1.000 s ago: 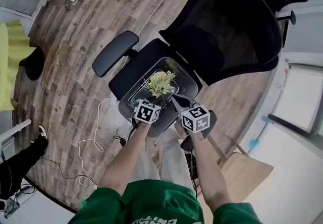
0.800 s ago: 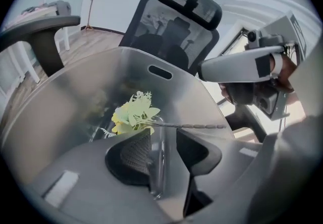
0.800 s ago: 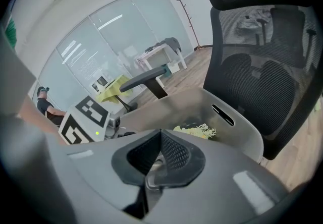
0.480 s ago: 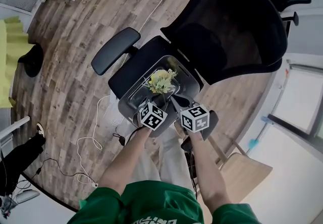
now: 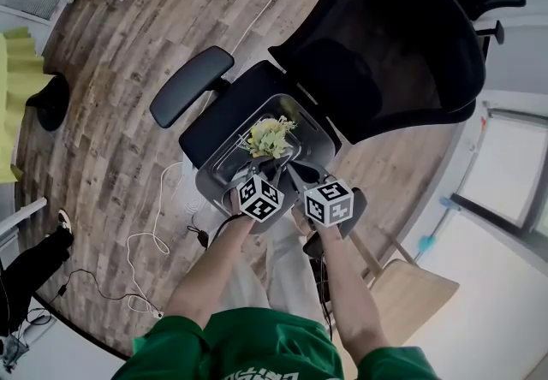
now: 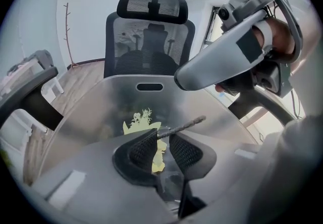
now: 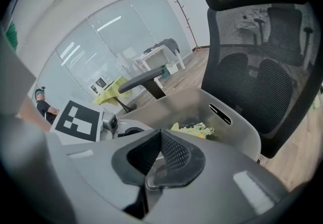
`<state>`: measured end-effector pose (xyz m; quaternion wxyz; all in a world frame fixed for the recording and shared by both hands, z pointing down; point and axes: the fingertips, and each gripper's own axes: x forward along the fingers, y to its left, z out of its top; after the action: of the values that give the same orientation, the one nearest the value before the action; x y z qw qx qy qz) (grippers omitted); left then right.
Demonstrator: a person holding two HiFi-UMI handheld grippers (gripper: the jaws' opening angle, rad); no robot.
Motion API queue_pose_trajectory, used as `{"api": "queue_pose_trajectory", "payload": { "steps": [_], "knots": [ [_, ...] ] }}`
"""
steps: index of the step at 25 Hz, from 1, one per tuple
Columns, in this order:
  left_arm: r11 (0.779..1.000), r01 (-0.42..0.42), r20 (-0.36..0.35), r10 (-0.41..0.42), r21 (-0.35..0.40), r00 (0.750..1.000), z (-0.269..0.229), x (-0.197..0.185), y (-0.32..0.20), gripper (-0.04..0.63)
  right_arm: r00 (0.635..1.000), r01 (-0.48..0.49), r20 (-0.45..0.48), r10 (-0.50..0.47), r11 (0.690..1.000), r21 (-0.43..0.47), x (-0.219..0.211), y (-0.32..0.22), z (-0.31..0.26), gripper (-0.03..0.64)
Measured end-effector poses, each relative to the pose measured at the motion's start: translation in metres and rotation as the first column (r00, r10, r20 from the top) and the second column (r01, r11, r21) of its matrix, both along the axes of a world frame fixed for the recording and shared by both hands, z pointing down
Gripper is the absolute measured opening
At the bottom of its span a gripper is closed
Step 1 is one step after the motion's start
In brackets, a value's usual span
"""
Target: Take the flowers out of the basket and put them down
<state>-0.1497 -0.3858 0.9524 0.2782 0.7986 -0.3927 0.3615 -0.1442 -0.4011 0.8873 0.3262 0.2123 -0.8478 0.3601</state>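
A grey plastic basket (image 5: 224,166) stands on the seat of a black office chair. A bunch of yellow-green flowers (image 5: 270,137) lies inside it. My left gripper (image 5: 264,171) reaches over the near rim. In the left gripper view its jaws (image 6: 162,134) have just been closing and still show a narrow gap. A thin dark stem (image 6: 184,124) lies across their tips, with the flowers (image 6: 139,119) behind. My right gripper (image 5: 300,175) sits beside it at the near rim. In the right gripper view it (image 7: 161,134) is shut on the basket's rim, with the flowers (image 7: 194,128) beyond.
The chair's mesh back (image 5: 385,36) rises behind the basket, and an armrest (image 5: 190,86) juts out to its left. White cables (image 5: 145,258) trail over the wooden floor. A light wooden seat (image 5: 415,284) stands at the lower right. The left gripper's marker cube (image 7: 78,119) sits close beside the right gripper.
The left gripper's marker cube has rolled and shifted slightly right, closer to the right one. The right gripper and the basket stay where they were.
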Motion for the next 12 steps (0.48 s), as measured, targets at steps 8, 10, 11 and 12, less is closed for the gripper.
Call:
{"api": "queue_pose_trajectory", "payload": {
  "steps": [8, 10, 11, 12],
  "knots": [
    [0.997, 0.056, 0.053, -0.059, 0.058, 0.997, -0.011, -0.021, -0.013, 0.044, 1.000, -0.009, 0.000, 0.009, 1.000, 0.006, 0.005, -0.003, -0.005, 0.006],
    [0.996, 0.064, 0.055, -0.068, 0.068, 0.996, -0.015, -0.025, -0.016, 0.037, 1.000, -0.011, 0.000, 0.011, 1.000, 0.008, 0.005, -0.004, -0.006, 0.006],
    [0.995, 0.067, 0.055, -0.071, 0.069, 0.996, -0.016, -0.026, -0.016, 0.037, 1.000, -0.012, 0.000, 0.012, 1.000, 0.009, 0.006, -0.005, -0.007, 0.006],
    [0.995, 0.068, 0.056, -0.072, 0.071, 0.996, -0.018, -0.027, -0.016, 0.035, 1.000, -0.014, 0.001, 0.014, 1.000, 0.010, 0.006, -0.004, -0.007, 0.006]
  ]
}}
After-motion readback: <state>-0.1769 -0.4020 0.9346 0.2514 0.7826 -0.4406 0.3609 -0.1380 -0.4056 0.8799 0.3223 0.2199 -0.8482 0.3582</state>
